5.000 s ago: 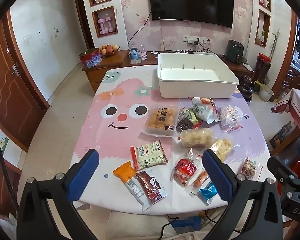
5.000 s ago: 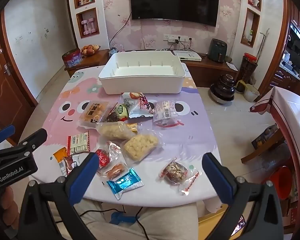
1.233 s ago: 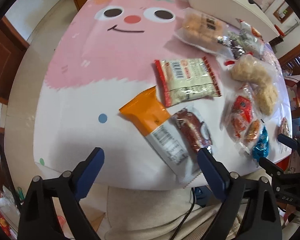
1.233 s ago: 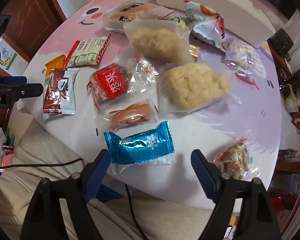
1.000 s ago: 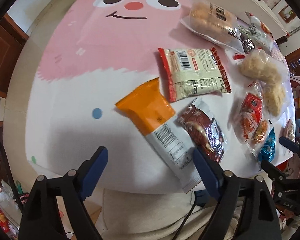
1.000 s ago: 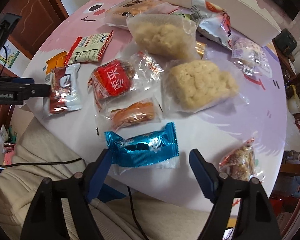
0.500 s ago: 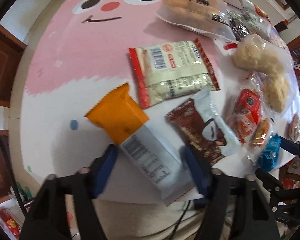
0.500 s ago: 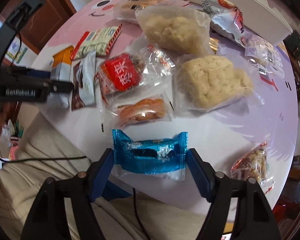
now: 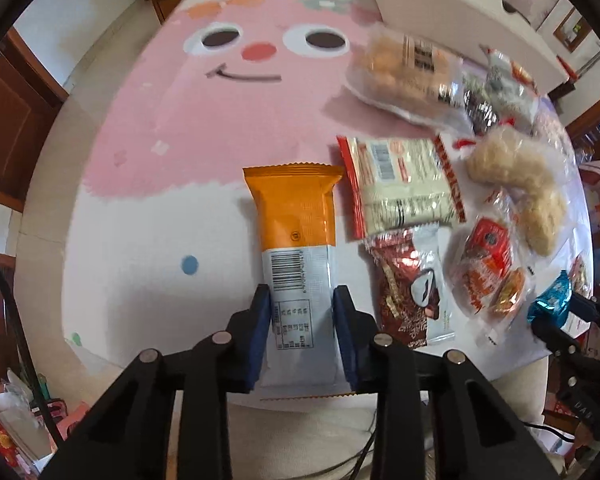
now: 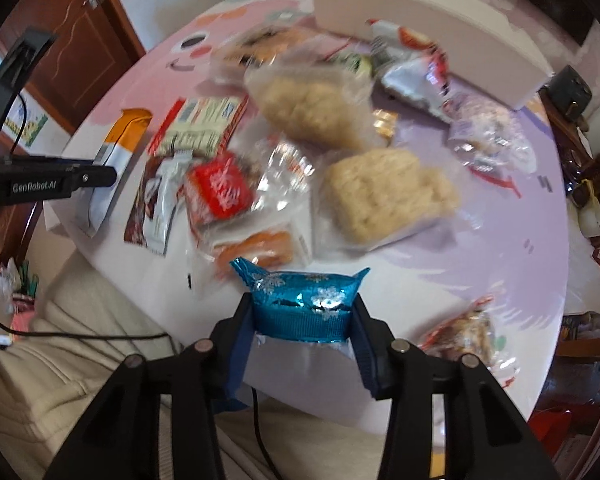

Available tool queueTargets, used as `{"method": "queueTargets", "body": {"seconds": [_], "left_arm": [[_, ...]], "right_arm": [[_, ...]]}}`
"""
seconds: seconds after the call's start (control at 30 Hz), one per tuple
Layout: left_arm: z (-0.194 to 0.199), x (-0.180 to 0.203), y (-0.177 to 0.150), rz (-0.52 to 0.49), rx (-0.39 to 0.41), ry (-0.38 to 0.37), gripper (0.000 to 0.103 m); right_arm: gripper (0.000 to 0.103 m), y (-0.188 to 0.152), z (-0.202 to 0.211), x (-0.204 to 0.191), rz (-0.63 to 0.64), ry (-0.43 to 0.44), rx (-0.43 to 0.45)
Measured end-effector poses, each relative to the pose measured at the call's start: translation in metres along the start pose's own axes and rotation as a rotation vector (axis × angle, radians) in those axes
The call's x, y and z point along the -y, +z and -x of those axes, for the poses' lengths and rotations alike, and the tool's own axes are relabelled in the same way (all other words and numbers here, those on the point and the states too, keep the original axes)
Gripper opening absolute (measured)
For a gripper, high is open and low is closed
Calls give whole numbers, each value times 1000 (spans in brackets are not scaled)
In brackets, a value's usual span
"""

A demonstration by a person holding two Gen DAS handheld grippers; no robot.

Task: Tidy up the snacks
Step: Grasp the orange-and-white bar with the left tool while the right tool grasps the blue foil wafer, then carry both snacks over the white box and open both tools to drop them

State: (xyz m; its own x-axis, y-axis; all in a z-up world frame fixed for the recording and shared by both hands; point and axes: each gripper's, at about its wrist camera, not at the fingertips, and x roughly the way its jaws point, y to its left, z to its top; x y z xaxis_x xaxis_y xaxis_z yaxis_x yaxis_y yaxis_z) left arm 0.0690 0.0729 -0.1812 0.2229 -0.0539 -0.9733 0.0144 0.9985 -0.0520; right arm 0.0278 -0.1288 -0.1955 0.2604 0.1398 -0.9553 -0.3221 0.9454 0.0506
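Note:
My left gripper (image 9: 301, 298) is shut on the white lower end of an orange-and-white snack bar (image 9: 294, 220) that lies lengthwise on the table near its front edge. My right gripper (image 10: 302, 304) is shut on a shiny blue foil snack (image 10: 302, 306) at the table's front edge. The white storage bin (image 10: 412, 20) stands at the far side of the table. In the right wrist view the left gripper (image 10: 96, 178) shows at the left with the orange bar (image 10: 116, 156).
Several loose snacks lie between the grippers and the bin: a red-edged pack (image 9: 400, 184), a brown-and-white bar (image 9: 408, 280), a red packet (image 10: 220, 188), two pale puffed-snack bags (image 10: 384, 196), a small packet (image 10: 460, 332) at front right. A beige cushion lies below the table edge.
Both grippers have closed: the left on the orange-and-white bar, which has turned to lie straight, the right on the blue foil snack. Both views are closer to the table.

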Motion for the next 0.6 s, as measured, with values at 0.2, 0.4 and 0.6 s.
{"method": "queueTargets", "body": {"seconds": [0.2,0.4,0.6], "left_arm": [[52,9,15,-39,126,4,29],[127,48,60,-145,309,-28,29],[182,91,122,-208,438,-68,30]], "right_arm": [[45,16,33,18,-46,-14,87],[45,59,84,57,-154,-23,206],[45,123,141,91,-240,-44,358]]}}
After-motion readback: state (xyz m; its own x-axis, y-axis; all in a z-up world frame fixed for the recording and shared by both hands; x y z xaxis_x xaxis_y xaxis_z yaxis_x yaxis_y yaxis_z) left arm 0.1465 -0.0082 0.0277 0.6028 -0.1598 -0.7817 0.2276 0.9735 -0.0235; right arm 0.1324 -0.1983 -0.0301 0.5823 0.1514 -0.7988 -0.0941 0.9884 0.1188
